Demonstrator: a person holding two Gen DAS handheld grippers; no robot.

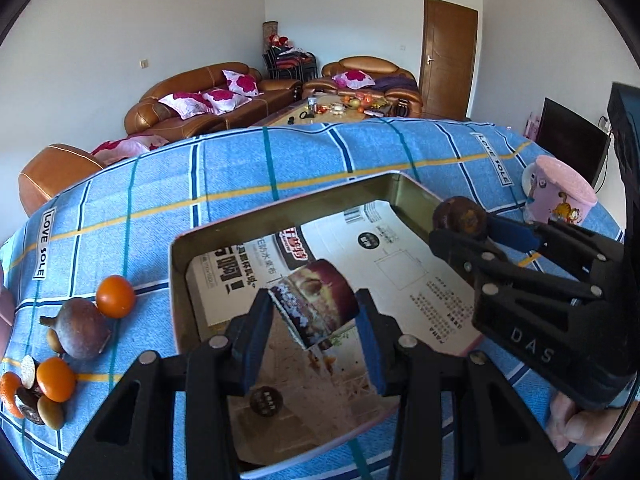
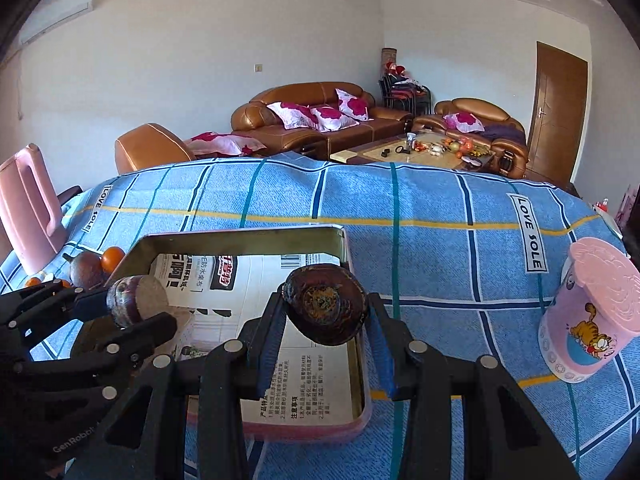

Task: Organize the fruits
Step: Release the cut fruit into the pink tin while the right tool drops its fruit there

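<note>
My left gripper (image 1: 316, 312) is shut on a cut purple fruit piece (image 1: 316, 300) and holds it over the metal tray (image 1: 180, 280), which is lined with printed paper. It also shows in the right wrist view (image 2: 136, 304). My right gripper (image 2: 326, 320) is shut on a dark brown round fruit (image 2: 326, 308) over the tray's right wall (image 2: 344, 248). In the left wrist view the right gripper (image 1: 464, 228) holds that fruit (image 1: 460, 216) at the tray's far right corner. Oranges (image 1: 115, 296) and a large brown fruit (image 1: 82, 334) lie left of the tray.
A blue checked cloth (image 1: 280, 160) covers the table. A pink lidded cup (image 2: 588, 312) stands at the right. A pink jug (image 2: 28, 216) stands at the left. More small fruits (image 1: 40, 392) lie at the front left. Sofas stand beyond the table.
</note>
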